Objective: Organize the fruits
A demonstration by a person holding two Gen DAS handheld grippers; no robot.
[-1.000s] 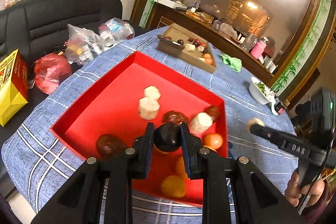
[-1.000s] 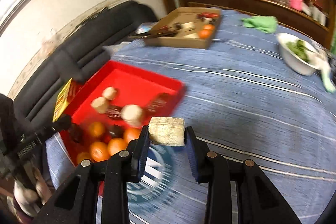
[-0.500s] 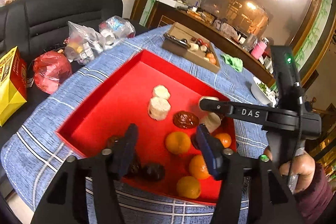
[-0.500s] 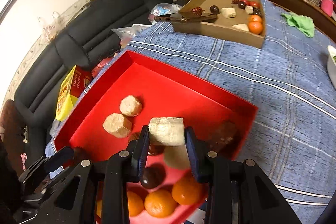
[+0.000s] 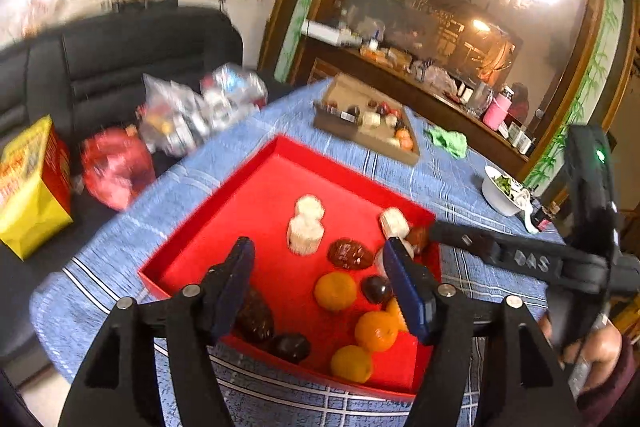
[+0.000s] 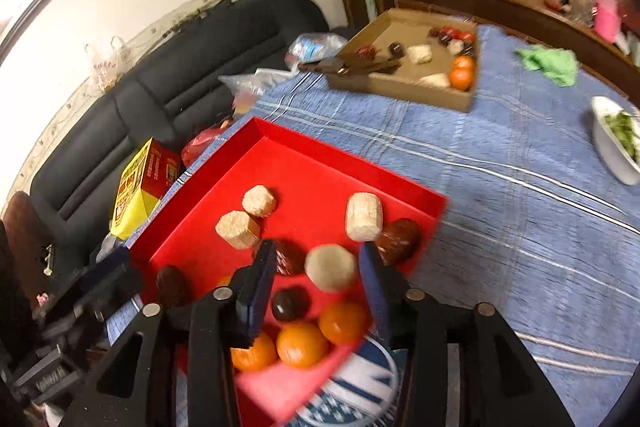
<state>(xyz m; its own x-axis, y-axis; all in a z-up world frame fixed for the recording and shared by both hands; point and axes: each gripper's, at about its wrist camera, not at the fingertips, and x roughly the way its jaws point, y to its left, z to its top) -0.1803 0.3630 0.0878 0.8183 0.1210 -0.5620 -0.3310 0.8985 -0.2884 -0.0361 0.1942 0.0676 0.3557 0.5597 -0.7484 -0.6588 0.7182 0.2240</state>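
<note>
Right wrist: red tray (image 6: 320,151) holds oranges (image 6: 302,345), pale chunks (image 6: 237,229).

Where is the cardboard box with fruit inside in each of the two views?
Left wrist view: the cardboard box lies upper centre, on the blue cloth beyond the red tray.
Right wrist view: the cardboard box lies upper centre-right, again beyond the red tray.
Shared landmark: the green rag right of the box.

Red tray (image 5: 224,195), blue plaid tablecloth (image 5: 400,171), seemingly orange fruits (image 5: 335,291).
</note>
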